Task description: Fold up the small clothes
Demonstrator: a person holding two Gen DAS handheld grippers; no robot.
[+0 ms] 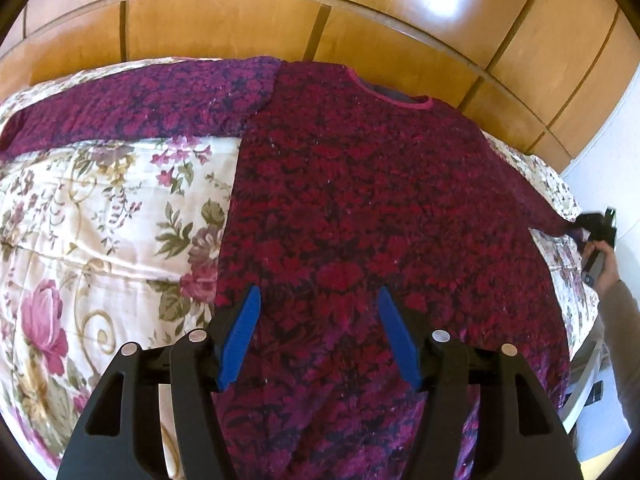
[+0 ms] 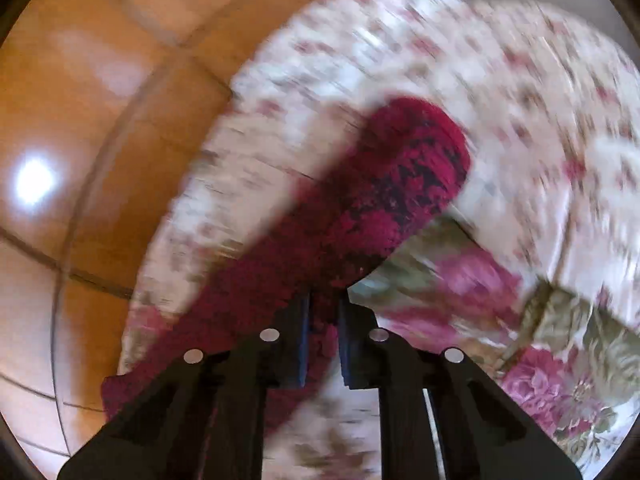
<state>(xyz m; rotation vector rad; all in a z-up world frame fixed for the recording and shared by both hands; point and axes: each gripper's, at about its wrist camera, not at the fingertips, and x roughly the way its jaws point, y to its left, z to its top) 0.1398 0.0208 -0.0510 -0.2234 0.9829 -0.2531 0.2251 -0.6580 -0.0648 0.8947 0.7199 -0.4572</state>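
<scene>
A dark red patterned sweater [image 1: 360, 208] lies flat on the floral bedspread [image 1: 100, 216], neck at the far side, its left sleeve [image 1: 132, 100] stretched out to the left. My left gripper [image 1: 318, 300] is open and empty above the sweater's lower body, with blue pads [image 1: 240, 340]. My right gripper [image 2: 324, 304] is shut on the right sleeve [image 2: 360, 208] and lifts it off the bed; that view is blurred. It also shows in the left wrist view [image 1: 592, 228] at the far right, pulling the sleeve tip.
A wooden panelled wardrobe [image 1: 320, 20] stands behind the bed. A white wall [image 1: 612, 160] is at the right. The bedspread [image 2: 520, 120] extends around the sleeve.
</scene>
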